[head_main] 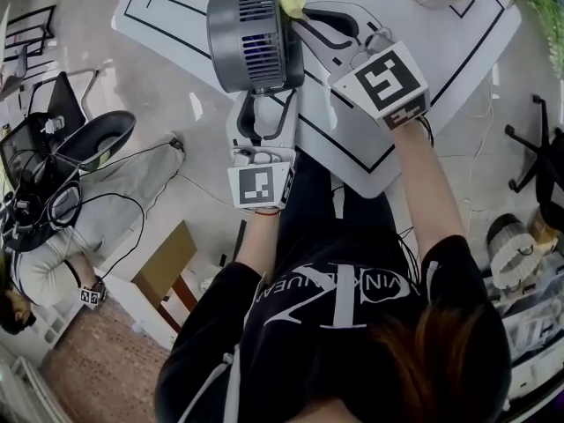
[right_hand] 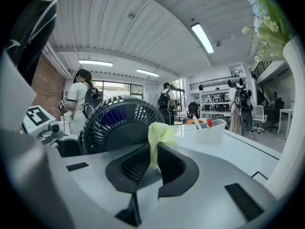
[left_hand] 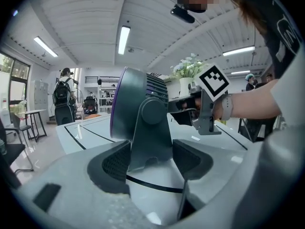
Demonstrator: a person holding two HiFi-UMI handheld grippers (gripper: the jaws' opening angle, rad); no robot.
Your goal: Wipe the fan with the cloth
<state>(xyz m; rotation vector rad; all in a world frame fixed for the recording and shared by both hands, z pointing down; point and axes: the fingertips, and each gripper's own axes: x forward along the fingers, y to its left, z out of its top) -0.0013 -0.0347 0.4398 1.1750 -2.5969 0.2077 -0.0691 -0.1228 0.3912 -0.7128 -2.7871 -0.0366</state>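
My left gripper point(head_main: 264, 104) point(left_hand: 150, 156) stands wide, its jaws closed on either side of the grey stand point(left_hand: 150, 140) of the fan point(head_main: 256, 38) point(left_hand: 136, 109), whose round head rises above and in front of the jaws over the white table point(head_main: 458, 51). My right gripper point(head_main: 304, 16) point(right_hand: 152, 149) is nearly closed, pinching the yellow-green cloth point(head_main: 293, 1) point(right_hand: 159, 135), which sticks up in a small bunch from between the pads. The cloth sits at the rim of the fan's dark grille point(right_hand: 121, 125), on the side away from my left gripper; I cannot tell whether it touches the grille or is just beside it.
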